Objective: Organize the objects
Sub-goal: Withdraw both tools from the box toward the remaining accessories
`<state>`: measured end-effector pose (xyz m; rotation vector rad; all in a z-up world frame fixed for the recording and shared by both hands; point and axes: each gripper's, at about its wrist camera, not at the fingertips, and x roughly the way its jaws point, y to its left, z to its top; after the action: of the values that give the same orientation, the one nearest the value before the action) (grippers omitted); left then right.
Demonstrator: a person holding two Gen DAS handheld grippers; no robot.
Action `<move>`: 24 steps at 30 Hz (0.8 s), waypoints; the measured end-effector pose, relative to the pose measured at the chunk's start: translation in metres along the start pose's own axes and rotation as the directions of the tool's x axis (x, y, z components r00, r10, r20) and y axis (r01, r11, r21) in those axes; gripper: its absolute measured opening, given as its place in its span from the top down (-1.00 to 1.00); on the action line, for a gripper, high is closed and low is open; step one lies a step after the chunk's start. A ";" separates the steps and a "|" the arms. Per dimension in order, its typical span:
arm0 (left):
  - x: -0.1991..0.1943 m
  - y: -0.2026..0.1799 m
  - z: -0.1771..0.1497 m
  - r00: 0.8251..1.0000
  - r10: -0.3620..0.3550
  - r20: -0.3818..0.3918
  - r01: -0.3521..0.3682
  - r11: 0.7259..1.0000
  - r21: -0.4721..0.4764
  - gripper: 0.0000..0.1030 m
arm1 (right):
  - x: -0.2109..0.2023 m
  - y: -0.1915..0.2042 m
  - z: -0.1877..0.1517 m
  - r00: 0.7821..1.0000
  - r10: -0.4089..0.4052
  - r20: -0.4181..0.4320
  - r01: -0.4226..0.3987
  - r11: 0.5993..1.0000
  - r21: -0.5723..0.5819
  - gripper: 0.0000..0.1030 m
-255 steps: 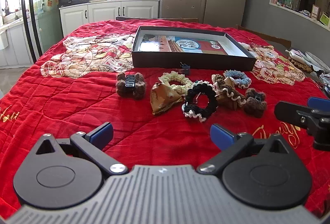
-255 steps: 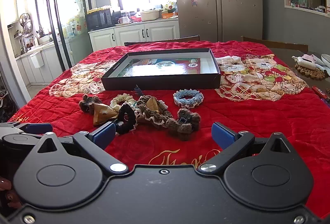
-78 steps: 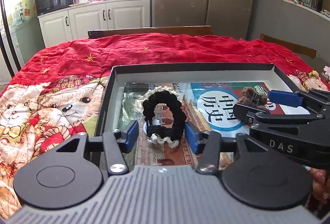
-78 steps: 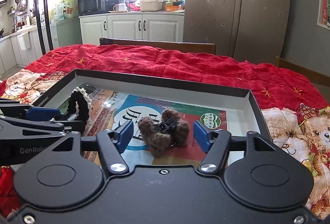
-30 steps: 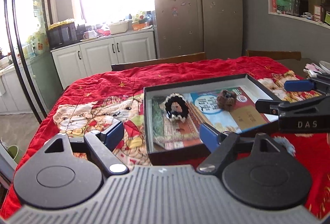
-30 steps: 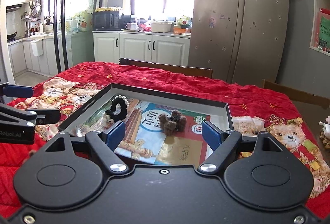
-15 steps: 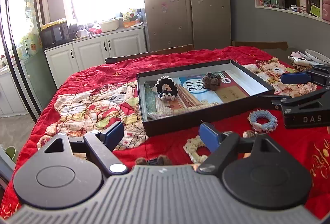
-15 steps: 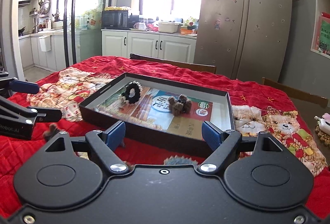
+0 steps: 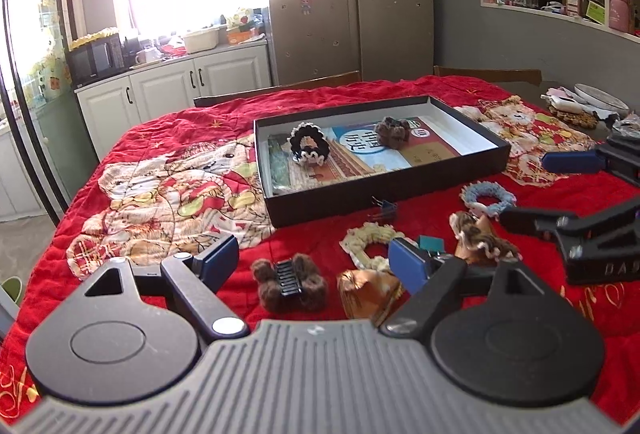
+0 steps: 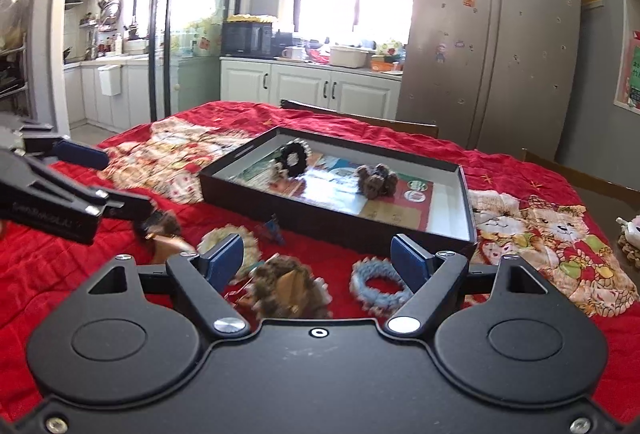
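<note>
The left gripper [image 9: 316, 258] shows a ribbed grey body, two round black discs, black linkage arms with silver pivot screws and blue pads on its fingertips [image 9: 218, 259]. The right gripper [image 10: 318, 260] is all black and smooth, with the same discs, silver screws and blue pads; white lettering on its side shows in the left view.

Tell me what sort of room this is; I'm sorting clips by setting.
Most likely a home kitchen with a dining table: a tall fridge dotted with magnets, white cabinets under a counter with a microwave, and a table under a red quilt.
</note>
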<state>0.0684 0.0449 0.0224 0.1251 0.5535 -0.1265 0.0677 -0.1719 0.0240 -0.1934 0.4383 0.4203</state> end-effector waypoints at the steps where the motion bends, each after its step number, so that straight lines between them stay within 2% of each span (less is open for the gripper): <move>1: 0.000 -0.001 -0.001 1.000 -0.003 0.000 0.003 1.000 0.001 -0.73 | -0.001 0.003 -0.003 1.000 0.006 -0.002 -0.006 1.000 -0.005 -0.55; 11: 0.006 -0.003 -0.015 0.999 -0.023 -0.031 0.023 1.000 0.001 -0.75 | 0.002 0.019 -0.019 0.998 0.057 -0.018 -0.057 0.997 -0.047 -0.47; 24: 0.022 -0.004 -0.027 0.997 -0.034 -0.074 0.034 0.999 -0.006 -0.75 | 0.013 0.021 -0.029 0.997 0.064 -0.051 -0.067 0.996 -0.065 -0.17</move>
<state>0.0727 0.0434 -0.0122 0.1164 0.6305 -0.1539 0.0581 -0.1563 -0.0093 -0.2554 0.4802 0.4958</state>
